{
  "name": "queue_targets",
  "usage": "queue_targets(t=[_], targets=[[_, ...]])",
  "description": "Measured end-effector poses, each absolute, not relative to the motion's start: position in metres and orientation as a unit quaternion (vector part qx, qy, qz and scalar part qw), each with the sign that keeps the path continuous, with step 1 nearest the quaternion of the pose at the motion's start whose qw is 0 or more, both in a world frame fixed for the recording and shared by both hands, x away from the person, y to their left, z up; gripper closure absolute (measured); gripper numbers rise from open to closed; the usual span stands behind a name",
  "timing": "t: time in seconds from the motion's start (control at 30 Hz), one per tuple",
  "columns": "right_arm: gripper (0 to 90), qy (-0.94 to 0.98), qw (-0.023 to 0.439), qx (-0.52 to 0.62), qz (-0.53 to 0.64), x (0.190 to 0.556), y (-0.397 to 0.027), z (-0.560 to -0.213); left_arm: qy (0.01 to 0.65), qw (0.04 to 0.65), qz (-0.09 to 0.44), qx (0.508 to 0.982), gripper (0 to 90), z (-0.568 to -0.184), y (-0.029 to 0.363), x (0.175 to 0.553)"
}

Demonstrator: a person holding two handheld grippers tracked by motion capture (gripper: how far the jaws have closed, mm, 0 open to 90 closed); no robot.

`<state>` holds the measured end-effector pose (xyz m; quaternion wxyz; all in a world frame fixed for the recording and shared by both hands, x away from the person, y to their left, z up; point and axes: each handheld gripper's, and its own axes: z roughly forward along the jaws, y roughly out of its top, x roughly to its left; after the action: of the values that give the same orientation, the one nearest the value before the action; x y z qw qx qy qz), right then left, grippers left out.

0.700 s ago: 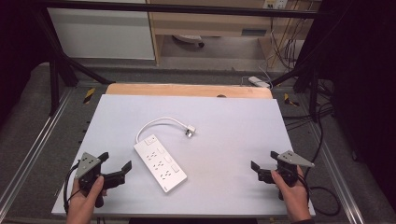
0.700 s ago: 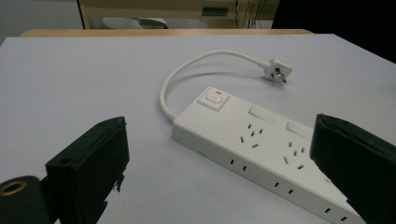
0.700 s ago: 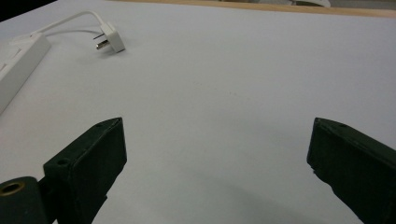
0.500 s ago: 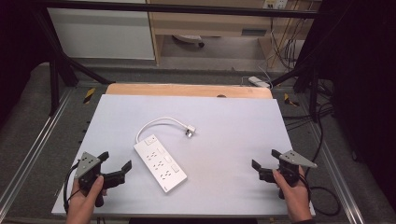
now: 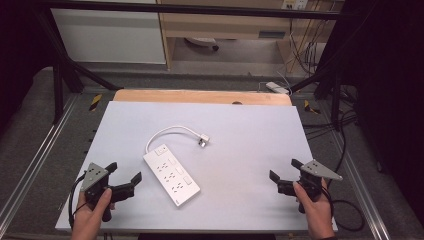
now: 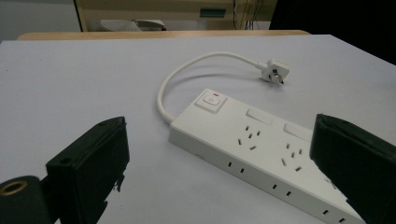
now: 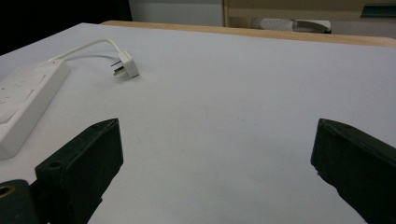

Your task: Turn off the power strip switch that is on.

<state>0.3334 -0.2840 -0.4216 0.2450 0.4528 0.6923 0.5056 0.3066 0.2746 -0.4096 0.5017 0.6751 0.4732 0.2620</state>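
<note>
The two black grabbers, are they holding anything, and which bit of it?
Nothing. The left gripper and right gripper are both open and empty; the power strip lies untouched on the table.

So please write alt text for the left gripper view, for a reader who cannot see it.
A white plastic power strip lies flat on a pale grey table, its short white cable curving to an unplugged white plug. The open left tool frames it with two black jaws, touching nothing.

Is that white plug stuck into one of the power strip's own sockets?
No, the plug lies loose on the table at the end of its curved cord, apart from the power strip.
</note>
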Motion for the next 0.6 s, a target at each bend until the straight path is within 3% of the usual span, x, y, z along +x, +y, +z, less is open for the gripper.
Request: queue_targets(t=[0.6], targets=[[3.3, 0.689, 0.246, 0.452, 0.51, 0.331, -0.279, -0.409, 0.477, 0.5, 0.258, 0.676, 4.6, -0.411, 0.275, 0.307]])
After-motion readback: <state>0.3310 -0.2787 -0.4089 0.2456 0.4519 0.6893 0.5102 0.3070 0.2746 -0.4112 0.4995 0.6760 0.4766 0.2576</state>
